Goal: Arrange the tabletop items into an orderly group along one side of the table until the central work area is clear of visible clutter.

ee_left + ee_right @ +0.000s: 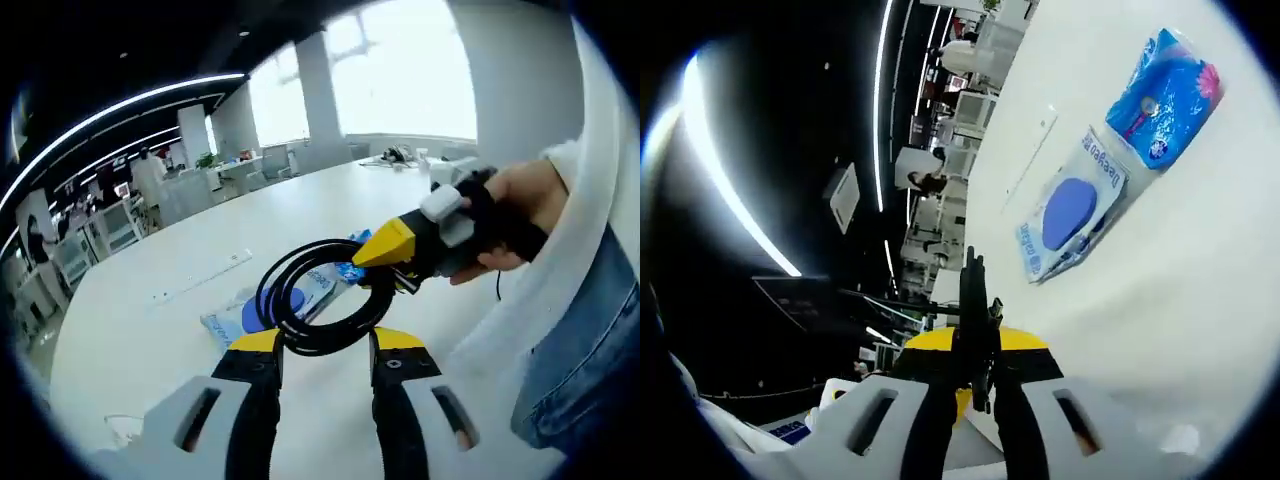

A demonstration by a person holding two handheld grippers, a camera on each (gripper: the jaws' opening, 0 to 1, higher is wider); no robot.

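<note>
In the left gripper view, my left hand-held gripper [325,350] is closest to me, its two black and yellow jaws spread apart with nothing between them. Just past its tips hangs the coiled black rubber cable [318,300], a flat loop lifted off the wide white counter [150,330]. The loop's long way runs from near my left jaw tips up and across to the right hand-held gripper [395,262], which comes in from the right with a hand [525,215] around it. That right hand-held gripper is squeezed tight on the far edge of the loop. In the right gripper view I see the same thing from the other side: the right hand-held gripper [978,375] has its jaws pressed together on the black cable, which sticks up thin and straight between them.

So the cable lies straight ahead of my left hand-held gripper, nearly touching its tips, and the left one is the free one. I think the next move depends on that short gap.

Under and behind the loop lie a flat pack with a dark blue oval [255,320] and a bright blue plastic pack [352,268], touching each other near the middle of the counter. They are not yet moved to a side
</note>
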